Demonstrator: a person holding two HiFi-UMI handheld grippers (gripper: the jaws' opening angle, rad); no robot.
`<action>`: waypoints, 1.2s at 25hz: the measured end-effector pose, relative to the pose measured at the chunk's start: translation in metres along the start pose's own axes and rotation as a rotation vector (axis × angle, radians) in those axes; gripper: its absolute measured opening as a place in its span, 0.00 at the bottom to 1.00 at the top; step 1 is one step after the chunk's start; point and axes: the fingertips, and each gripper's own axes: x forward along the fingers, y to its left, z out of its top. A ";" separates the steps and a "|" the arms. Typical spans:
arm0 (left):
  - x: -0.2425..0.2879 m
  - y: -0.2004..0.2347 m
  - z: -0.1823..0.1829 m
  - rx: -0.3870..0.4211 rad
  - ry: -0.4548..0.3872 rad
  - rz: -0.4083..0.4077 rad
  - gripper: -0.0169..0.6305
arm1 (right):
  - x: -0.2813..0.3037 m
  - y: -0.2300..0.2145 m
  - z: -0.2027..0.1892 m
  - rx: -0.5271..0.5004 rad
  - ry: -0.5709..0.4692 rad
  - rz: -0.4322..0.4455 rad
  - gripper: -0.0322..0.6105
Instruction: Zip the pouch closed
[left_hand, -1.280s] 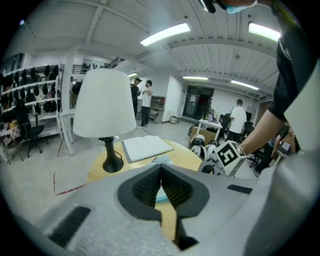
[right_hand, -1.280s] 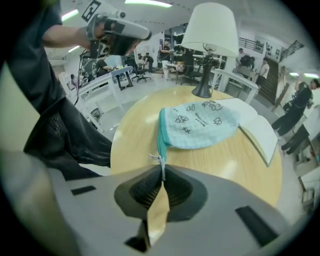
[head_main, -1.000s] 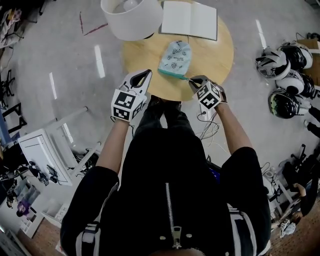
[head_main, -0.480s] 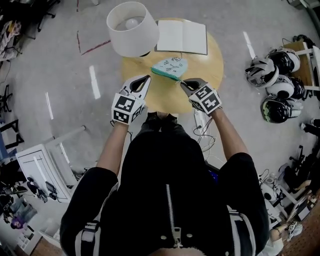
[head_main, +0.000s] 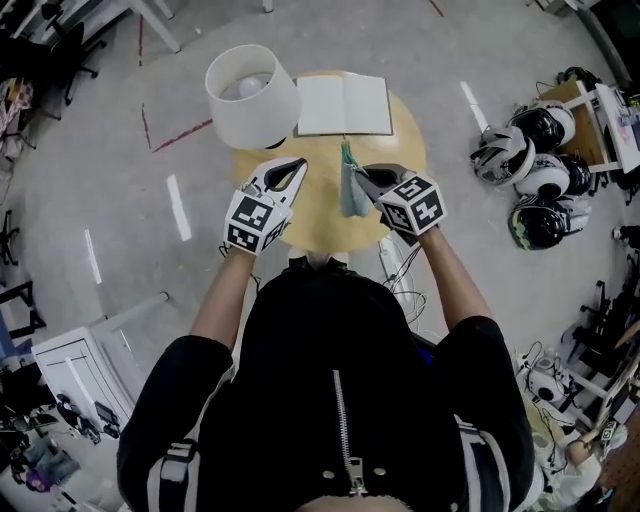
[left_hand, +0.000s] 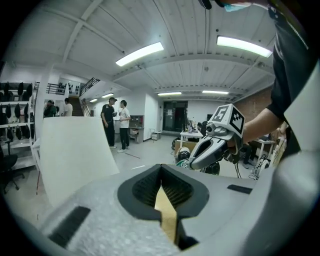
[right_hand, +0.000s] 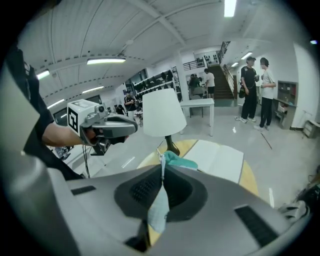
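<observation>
The light blue pouch (head_main: 350, 188) with a teal zip edge hangs above the round wooden table (head_main: 318, 222), seen edge-on. My right gripper (head_main: 361, 174) is shut on it. In the right gripper view its fabric (right_hand: 160, 211) is pinched between the pads of the right gripper (right_hand: 162, 172), and the teal edge (right_hand: 176, 160) sticks out past the tips. My left gripper (head_main: 292, 166) hovers just left of the pouch, apart from it. In the left gripper view the left gripper (left_hand: 161, 173) is shut with nothing between its pads, and the right gripper (left_hand: 214, 146) shows beyond it.
A white lamp shade (head_main: 251, 96) stands at the table's far left, with an open notebook (head_main: 343, 105) beside it at the back. Several helmets (head_main: 530, 170) lie on the floor to the right. Cables (head_main: 405, 272) trail under the table. People (right_hand: 255, 90) stand far off.
Both grippers have risen. The pouch, which lay flat on the table in the right gripper's grip, has been lifted off it and now hangs edge-on.
</observation>
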 end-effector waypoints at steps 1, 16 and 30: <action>0.004 -0.004 0.004 0.009 -0.006 -0.019 0.04 | -0.004 0.000 0.003 0.003 -0.007 -0.004 0.07; 0.037 -0.057 0.026 0.061 -0.033 -0.249 0.20 | -0.031 0.011 0.026 -0.023 -0.076 -0.020 0.07; 0.043 -0.084 0.023 0.047 -0.044 -0.330 0.12 | -0.037 0.025 0.015 -0.012 -0.067 0.019 0.07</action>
